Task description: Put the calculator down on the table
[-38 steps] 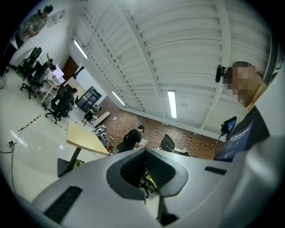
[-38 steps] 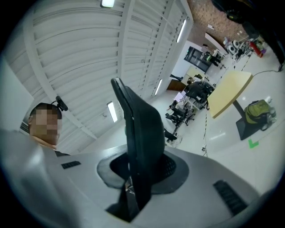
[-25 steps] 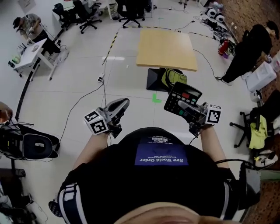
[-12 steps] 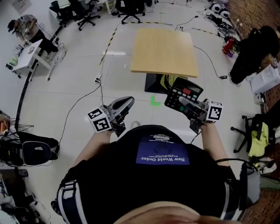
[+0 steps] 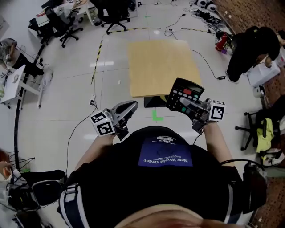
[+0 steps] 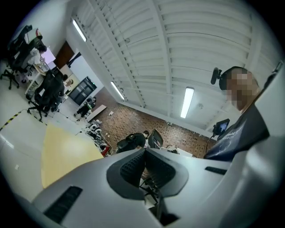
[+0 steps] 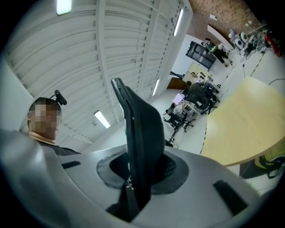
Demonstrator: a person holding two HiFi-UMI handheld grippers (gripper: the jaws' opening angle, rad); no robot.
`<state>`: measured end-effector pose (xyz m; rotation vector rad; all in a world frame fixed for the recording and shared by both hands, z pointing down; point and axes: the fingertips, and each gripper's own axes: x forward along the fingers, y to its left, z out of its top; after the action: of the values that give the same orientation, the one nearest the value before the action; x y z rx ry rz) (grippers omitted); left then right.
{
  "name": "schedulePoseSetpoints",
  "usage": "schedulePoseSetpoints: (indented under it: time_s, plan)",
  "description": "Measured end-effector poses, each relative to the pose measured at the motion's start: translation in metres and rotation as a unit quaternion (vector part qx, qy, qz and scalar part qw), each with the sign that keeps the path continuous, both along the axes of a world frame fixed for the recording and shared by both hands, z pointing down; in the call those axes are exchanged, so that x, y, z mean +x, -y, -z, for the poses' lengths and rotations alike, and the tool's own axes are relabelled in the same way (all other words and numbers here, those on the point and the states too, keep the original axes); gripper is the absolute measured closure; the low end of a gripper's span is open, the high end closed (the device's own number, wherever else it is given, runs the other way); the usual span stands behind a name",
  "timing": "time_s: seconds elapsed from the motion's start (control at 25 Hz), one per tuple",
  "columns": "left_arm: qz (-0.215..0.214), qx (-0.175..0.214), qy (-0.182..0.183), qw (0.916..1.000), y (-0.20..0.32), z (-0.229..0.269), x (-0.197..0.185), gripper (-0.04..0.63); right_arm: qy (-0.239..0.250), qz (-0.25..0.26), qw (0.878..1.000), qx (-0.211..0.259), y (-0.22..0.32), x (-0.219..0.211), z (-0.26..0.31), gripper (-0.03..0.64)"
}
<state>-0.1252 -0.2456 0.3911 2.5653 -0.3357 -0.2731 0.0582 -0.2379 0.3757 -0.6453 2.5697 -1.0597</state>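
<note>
The room is bright and evenly lit by long ceiling strip lights (image 6: 187, 102), seen as white bars in both gripper views, so shadows are faint, with only a small dark patch under the near edge of the worktop (image 5: 162, 67). The pale floor (image 5: 58, 111) gives off soft glare patches left of the worktop in the head view. Both gripper views bulge strongly, with black corners, bent ceiling ribs (image 6: 200, 44) and a soft, unfocused near foreground.

Open floor (image 5: 111, 89) leads to the bare table (image 5: 162, 67) top ahead; office chairs (image 5: 113, 13) stand well beyond it.
</note>
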Motion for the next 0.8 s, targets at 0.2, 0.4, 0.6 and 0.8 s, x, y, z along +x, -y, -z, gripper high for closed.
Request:
schedulePoseSetpoints:
  time_s: [0.2,0.4,0.6,0.8]
  plan:
    - [-0.024,0.002,-0.004,0.9997,0.074,0.002,-0.01,0.588,0.032,-0.025,0.999,-0.017,0.056,-0.012,-0.002,0.546]
    - [-0.024,-0.007,-0.011,0.9996,0.125,-0.001,-0.001,0.588,0.018,-0.038,0.999,-0.033,0.105,0.005,-0.013,0.546]
    - [0.002,-0.014,0.002,0.9999,0.174,-0.005,0.033,0.588,0.03,-0.02,0.999,-0.035,0.165,0.045,-0.015,0.546]
    - [0.059,-0.008,0.023,0.998,0.229,-0.007,0.09,0.588,0.03,0.04,0.998,-0.041,0.238,0.101,-0.037,0.546]
